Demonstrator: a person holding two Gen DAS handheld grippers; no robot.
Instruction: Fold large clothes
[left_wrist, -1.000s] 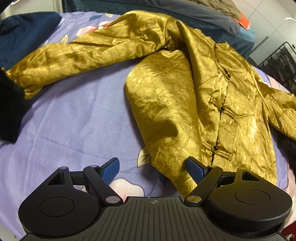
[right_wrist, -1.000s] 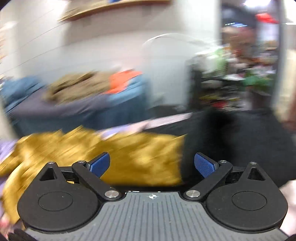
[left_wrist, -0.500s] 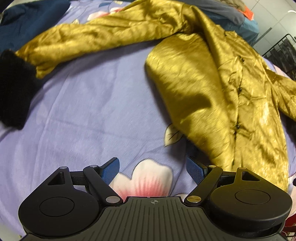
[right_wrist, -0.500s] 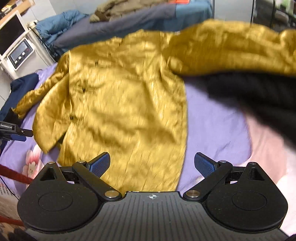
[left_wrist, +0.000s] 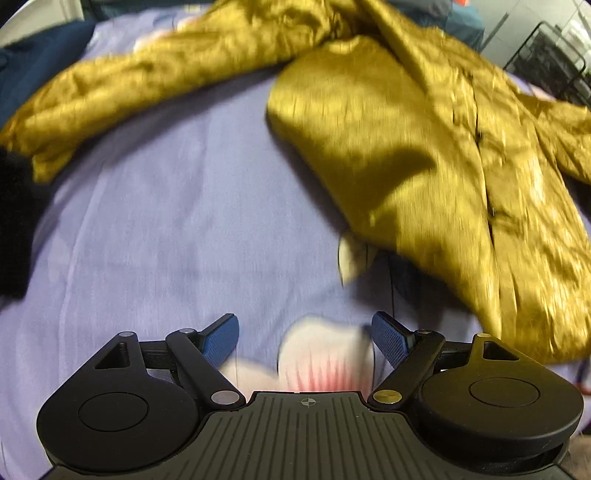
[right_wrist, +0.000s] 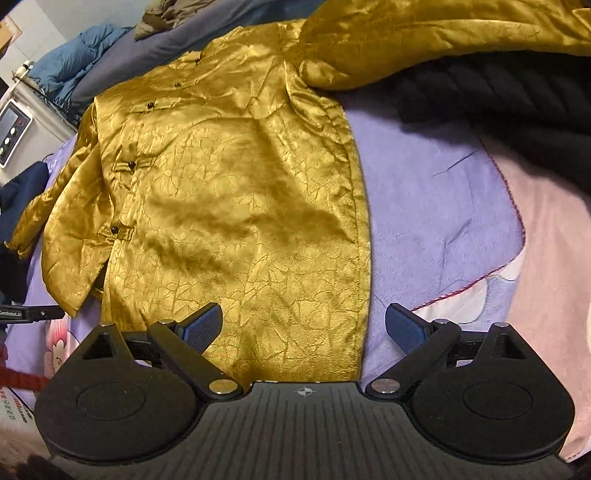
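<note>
Gold jacket (right_wrist: 236, 192), a shiny brocade garment with dark knot buttons (right_wrist: 130, 164) down its front, lay spread face up on a bed covered by a lavender floral sheet (left_wrist: 177, 229). Its body was flat and unfolded, though 1 front panel near the hem was turned back on itself. 1 sleeve (left_wrist: 155, 85) stretched out sideways across the sheet in the left wrist view, while the other sleeve (right_wrist: 424, 33) ran off toward the upper right in the right wrist view, over a black garment (right_wrist: 498, 99).

Left tongs (left_wrist: 306, 334) hovered wide open above bare sheet and a pink printed flower (left_wrist: 325, 354), just short of the jacket's lower corner, gripping nothing. Right tongs (right_wrist: 303, 326) were likewise spread wide and empty, poised over the hem near the jacket's right side seam, 1 blue pad above the fabric and the other above the sheet.

Folding appeared barely started: no sleeve had been brought in, no crease made, and every fold seemingly remained to be done. The left wrist view was blurred, so fine detail there could not be read.

Around the bed lay a navy garment (left_wrist: 40, 66), a heap of blue and grey bedding (right_wrist: 110, 55), a wire rack (left_wrist: 550, 66) and a white appliance (right_wrist: 13, 133).
</note>
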